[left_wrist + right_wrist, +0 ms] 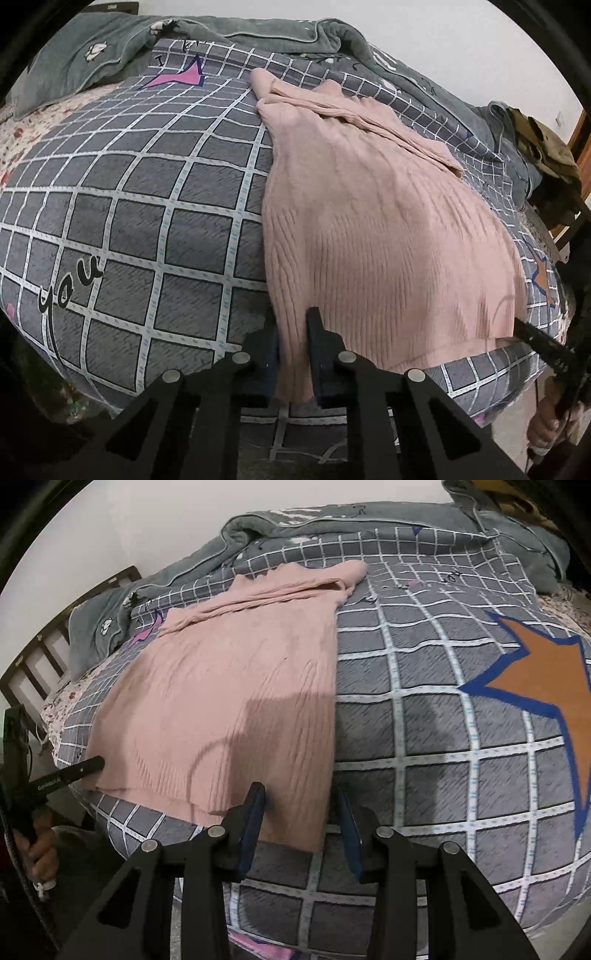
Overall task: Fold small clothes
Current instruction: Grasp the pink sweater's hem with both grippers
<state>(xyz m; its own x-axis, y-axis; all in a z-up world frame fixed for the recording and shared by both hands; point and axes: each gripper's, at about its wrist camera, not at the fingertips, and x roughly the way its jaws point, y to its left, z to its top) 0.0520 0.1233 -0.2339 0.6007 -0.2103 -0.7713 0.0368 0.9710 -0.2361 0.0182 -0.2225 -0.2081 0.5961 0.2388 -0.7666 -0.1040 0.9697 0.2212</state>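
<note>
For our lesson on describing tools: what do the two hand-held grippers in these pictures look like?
Each is matte black, with angular linkage arms joined by round silver pivot pins. The left gripper and the right gripper both carry dark blue finger pads. Small white lettering, too small to read, runs along a finger.

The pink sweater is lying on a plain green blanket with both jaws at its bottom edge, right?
Not quite. The pink sweater lies on a grey checked quilt, not a plain green one, as the right wrist view shows. Both jaws are at its bottom edge.
</note>
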